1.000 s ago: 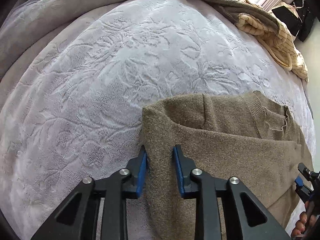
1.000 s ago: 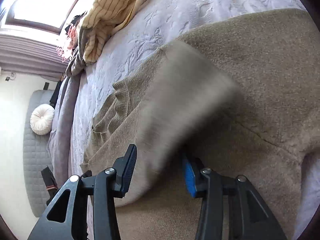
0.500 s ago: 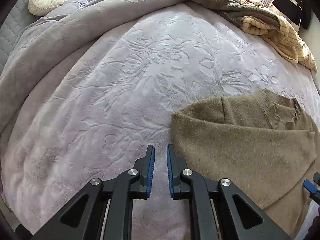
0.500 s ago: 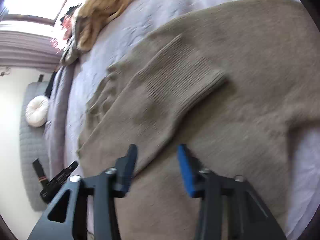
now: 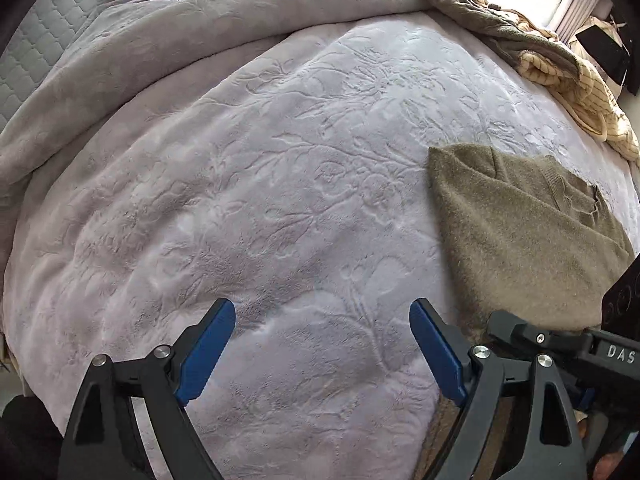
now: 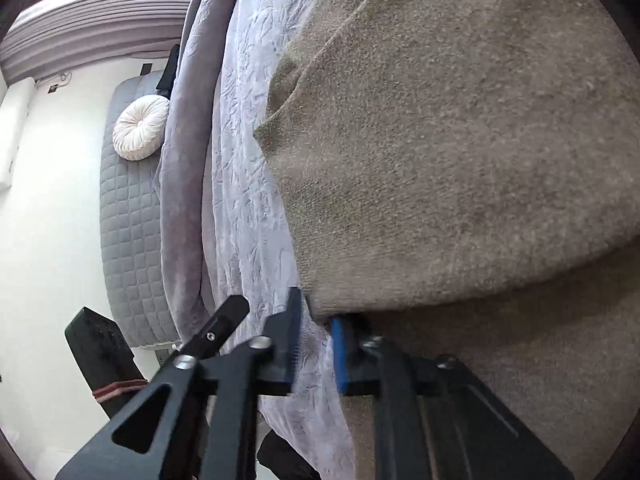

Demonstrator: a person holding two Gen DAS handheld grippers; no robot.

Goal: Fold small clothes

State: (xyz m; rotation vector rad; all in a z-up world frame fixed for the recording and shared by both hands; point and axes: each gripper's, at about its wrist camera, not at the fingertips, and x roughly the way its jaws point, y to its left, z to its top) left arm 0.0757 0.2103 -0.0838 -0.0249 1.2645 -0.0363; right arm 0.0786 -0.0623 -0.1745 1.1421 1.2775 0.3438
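Note:
A tan knit sweater (image 5: 520,236) lies partly folded on the lilac embossed blanket (image 5: 280,184), at the right of the left wrist view. My left gripper (image 5: 322,340) is open and empty above bare blanket, left of the sweater. In the right wrist view the sweater (image 6: 460,140) fills the right side. My right gripper (image 6: 316,344) has its jaws close together at the sweater's folded lower-left edge; the cloth edge sits at the tips, and the grip itself is hidden. The right gripper's body also shows in the left wrist view (image 5: 560,344).
A grey duvet (image 5: 160,40) is bunched along the far side of the bed. A cream striped garment (image 5: 580,96) and a grey-green one lie at the far right corner. A white round cushion (image 6: 140,126) rests against the quilted headboard (image 6: 128,208).
My left gripper let go of the sweater's edge, drew back left and opened wide. My right gripper moved from the sleeve to the sweater's lower-left edge and narrowed its jaws.

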